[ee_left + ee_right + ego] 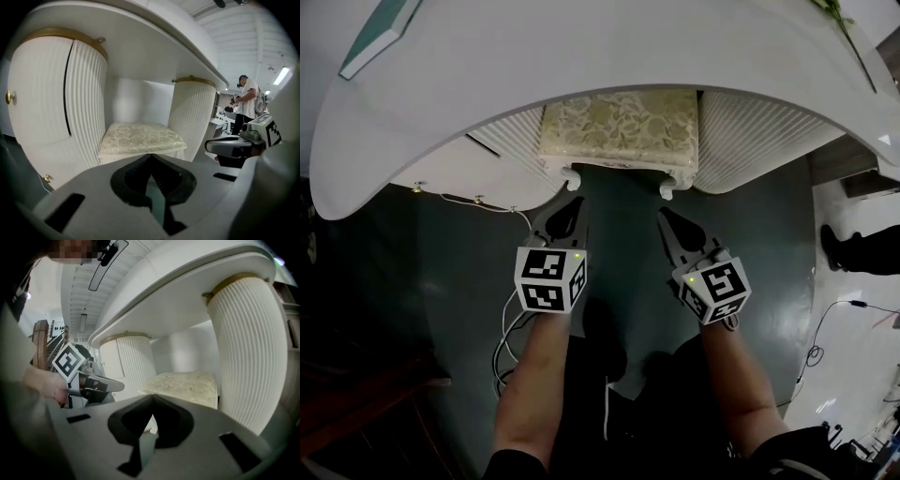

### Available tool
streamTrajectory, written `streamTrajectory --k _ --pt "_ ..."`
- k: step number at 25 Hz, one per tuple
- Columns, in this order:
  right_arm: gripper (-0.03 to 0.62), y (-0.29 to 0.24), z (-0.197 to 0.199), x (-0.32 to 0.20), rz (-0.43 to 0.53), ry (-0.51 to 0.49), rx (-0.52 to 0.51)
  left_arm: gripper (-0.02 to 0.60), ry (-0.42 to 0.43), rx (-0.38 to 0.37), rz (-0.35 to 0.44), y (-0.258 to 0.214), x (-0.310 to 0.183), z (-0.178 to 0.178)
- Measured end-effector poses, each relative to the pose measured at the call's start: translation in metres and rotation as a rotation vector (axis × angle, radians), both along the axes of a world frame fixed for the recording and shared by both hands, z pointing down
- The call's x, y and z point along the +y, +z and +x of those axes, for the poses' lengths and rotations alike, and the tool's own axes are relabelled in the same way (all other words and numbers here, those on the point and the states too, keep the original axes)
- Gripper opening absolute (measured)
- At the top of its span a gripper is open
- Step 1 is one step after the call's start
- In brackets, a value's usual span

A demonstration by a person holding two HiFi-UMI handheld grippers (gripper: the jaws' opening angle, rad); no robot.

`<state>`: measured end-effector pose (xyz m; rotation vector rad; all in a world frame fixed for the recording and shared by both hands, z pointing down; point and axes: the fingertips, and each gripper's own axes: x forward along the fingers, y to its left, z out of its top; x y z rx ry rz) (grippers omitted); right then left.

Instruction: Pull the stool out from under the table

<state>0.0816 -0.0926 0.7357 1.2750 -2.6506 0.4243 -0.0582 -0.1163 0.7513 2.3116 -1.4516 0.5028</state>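
Two bare forearms come in from the bottom of the head view, each one holding a gripper with a marker cube on its back. Both grippers point forward at the stool (pixel 619 131).

On the left gripper (pixel 573 201) the two jaws are pressed together along their whole length, and nothing is between them. The right gripper (pixel 663 213) is the same: its tips meet in a point and it is empty. They are side by side, with a strip of dark floor (pixel 441 272) between them.

The stool is pushed in under the white desk (pixel 581 56), in the knee space between the left fluted pedestal (pixel 511 141) and the right fluted pedestal (pixel 750 141). It has a cream cushion with a leaf pattern. Only its front edge and the two white front feet come out past the front edge of the desk. The left gripper's tip is near the front left foot and the right gripper's tip is near the front right foot. Both are close, but a little floor shows between tip and stool.

White cables (pixel 502 330) lie on the floor beside the left forearm. At the far right, on the pale floor, a dark shoe (pixel 839 248) is visible. In the left gripper view a person (pixel 246 101) stands in the background at the right.
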Motion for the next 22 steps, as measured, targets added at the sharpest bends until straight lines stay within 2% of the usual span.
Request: streamTrajectory --k 3,6,9,12,14,18,20,22 --pt "0.006 0.025 0.007 -0.006 0.006 0.002 -0.003 0.009 0.018 -0.021 0.001 0.023 -0.002 -0.001" --pt "0.014 0.037 0.008 -0.024 0.059 -0.031 0.033 0.011 0.039 -0.057 0.018 0.035 -0.016 -0.011" --pt "0.061 0.05 0.014 -0.044 0.084 -0.027 0.051 0.011 0.015 -0.054 0.019 0.047 -0.037 -0.032" --pt "0.073 0.062 0.038 -0.052 0.108 0.027 0.073 0.011 0.014 -0.17 0.047 0.066 -0.05 -0.054" --pt "0.087 0.072 0.054 -0.057 0.111 0.05 0.092 0.028 -0.004 -0.201 0.057 0.079 -0.056 -0.066" --pt "0.199 0.1 0.078 -0.07 0.073 0.087 0.169 0.12 -0.06 -0.138 -0.008 0.113 -0.065 -0.08" --pt "0.252 0.118 0.085 -0.074 0.034 0.107 0.204 0.149 -0.077 -0.164 -0.037 0.129 -0.069 -0.087" --pt "0.277 0.138 0.087 -0.075 -0.015 0.11 0.23 0.162 -0.095 -0.176 -0.056 0.138 -0.075 -0.094"
